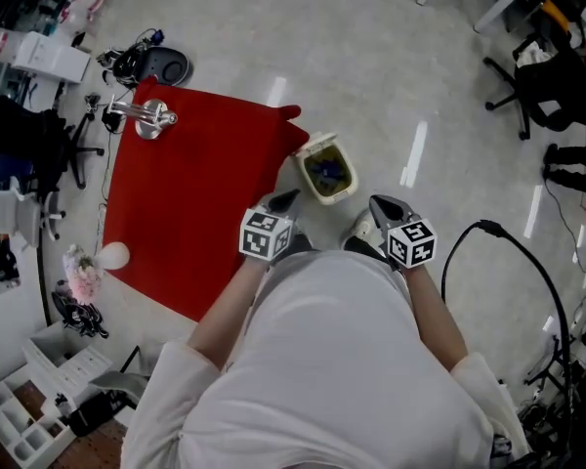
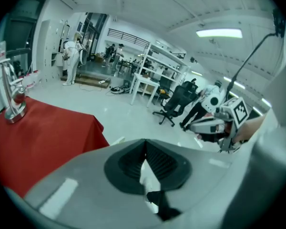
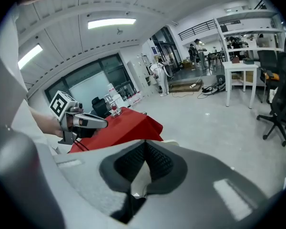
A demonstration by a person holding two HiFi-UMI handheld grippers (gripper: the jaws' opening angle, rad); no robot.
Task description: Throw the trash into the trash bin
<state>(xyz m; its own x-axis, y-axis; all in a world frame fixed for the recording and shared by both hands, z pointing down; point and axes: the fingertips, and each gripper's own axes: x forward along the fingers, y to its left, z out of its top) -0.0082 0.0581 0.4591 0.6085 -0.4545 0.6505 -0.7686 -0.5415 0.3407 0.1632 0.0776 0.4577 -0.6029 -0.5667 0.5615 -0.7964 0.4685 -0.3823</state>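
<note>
Left gripper (image 1: 283,201) and right gripper (image 1: 383,205) both have their jaws pressed together with nothing pinched. The trash bin (image 1: 302,167) sits on the floor just ahead of the tips, between them, with blue trash (image 1: 327,174) inside and a red cloth (image 1: 195,213) on the left gripper's side

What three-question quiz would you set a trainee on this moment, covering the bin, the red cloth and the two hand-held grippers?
1. True or false: the trash bin stands on the red cloth.
2. Multiple choice: in the head view, the metal stand sits at the cloth's A) upper left corner, B) centre, C) edge beside the bin.
3. Short answer: does the left hand-held gripper or the right hand-held gripper hold anything?
Key: 1 false, it stands on the floor beside the cloth. 2 A. 3 no, both are shut with nothing between the jaws.
</note>
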